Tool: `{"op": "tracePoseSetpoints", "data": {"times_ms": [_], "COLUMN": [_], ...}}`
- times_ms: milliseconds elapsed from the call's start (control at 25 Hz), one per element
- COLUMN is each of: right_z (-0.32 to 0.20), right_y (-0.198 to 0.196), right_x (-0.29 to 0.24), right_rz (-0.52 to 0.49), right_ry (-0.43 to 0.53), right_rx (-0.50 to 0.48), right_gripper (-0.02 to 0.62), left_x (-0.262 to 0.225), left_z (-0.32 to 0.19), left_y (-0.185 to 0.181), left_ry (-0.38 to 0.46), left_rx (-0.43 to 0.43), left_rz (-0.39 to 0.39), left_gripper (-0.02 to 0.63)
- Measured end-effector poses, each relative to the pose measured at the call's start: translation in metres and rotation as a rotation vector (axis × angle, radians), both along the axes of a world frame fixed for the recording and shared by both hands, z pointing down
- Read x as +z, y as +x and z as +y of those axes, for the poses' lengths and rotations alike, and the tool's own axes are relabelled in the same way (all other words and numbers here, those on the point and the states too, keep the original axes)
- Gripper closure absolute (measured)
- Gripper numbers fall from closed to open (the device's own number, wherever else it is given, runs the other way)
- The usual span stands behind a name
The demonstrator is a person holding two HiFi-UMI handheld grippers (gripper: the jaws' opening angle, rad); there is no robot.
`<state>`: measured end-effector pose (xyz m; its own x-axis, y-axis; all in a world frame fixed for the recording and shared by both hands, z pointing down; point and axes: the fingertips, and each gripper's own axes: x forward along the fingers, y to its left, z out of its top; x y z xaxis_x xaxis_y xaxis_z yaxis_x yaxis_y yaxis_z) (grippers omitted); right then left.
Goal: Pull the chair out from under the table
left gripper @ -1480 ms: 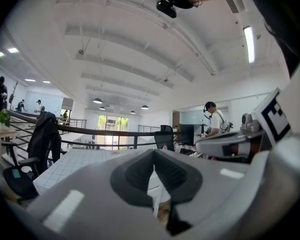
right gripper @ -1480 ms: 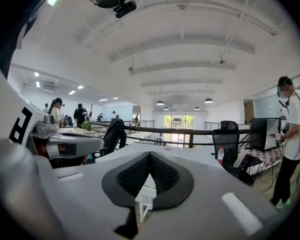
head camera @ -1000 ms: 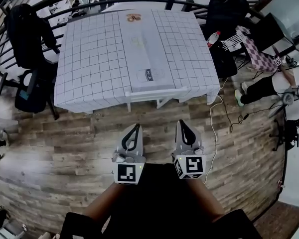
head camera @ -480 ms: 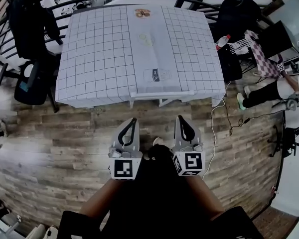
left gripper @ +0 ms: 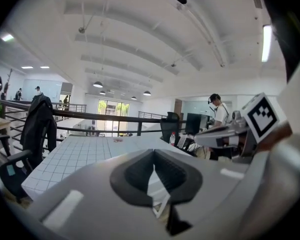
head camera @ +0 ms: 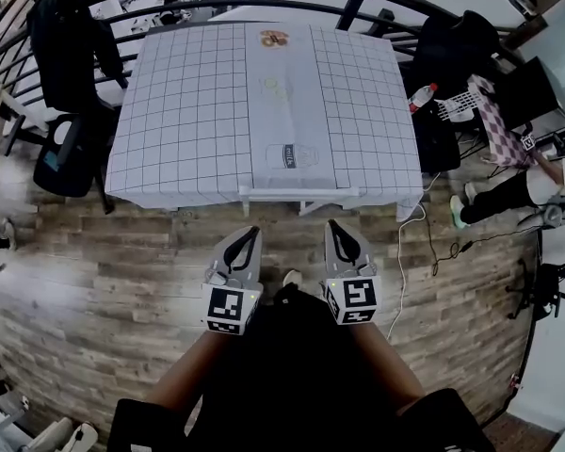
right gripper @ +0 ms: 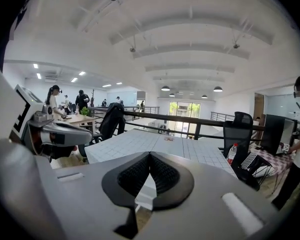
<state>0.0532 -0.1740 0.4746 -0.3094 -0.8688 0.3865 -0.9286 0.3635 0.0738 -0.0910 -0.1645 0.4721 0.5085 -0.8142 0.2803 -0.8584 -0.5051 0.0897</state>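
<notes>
Plank floor (head camera: 104,262), grid-clothed desk (head camera: 188,111); white chair (head camera: 301,194) tucked under its near edge, only the top rail showing. Short of it hang the left claw (head camera: 251,232) and right claw (head camera: 330,224), each pressed together, empty. Step, as I judge: approach. Next: part jaws, reach rail, clamp.

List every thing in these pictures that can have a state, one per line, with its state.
White straight-backed chair: pushed in under the table, untouched.
Square table with white grid cloth: covered, cloth hanging over its edges.
Left gripper: jaws shut, empty, short of the chair.
Right gripper: jaws shut, empty, short of the chair.
Black jacket: draped over a black office chair.
</notes>
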Motion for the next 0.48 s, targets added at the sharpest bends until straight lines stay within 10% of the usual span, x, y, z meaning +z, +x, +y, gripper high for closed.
{"op": "tracePoseSetpoints", "data": {"times_ms": [480], "right_z": [-0.061], "right_y": [0.019], "right_x": [0.061], "right_rz": [0.146], "right_ry": [-0.061], "right_rx": [-0.341], "right_gripper": [0.519], "left_x": [0.05], "left_z": [-0.055], "left_y": [0.041], "left_ry": [0.022], "left_rx": [0.187], "left_rz": [-0.279], "left_gripper": [0.584]}}
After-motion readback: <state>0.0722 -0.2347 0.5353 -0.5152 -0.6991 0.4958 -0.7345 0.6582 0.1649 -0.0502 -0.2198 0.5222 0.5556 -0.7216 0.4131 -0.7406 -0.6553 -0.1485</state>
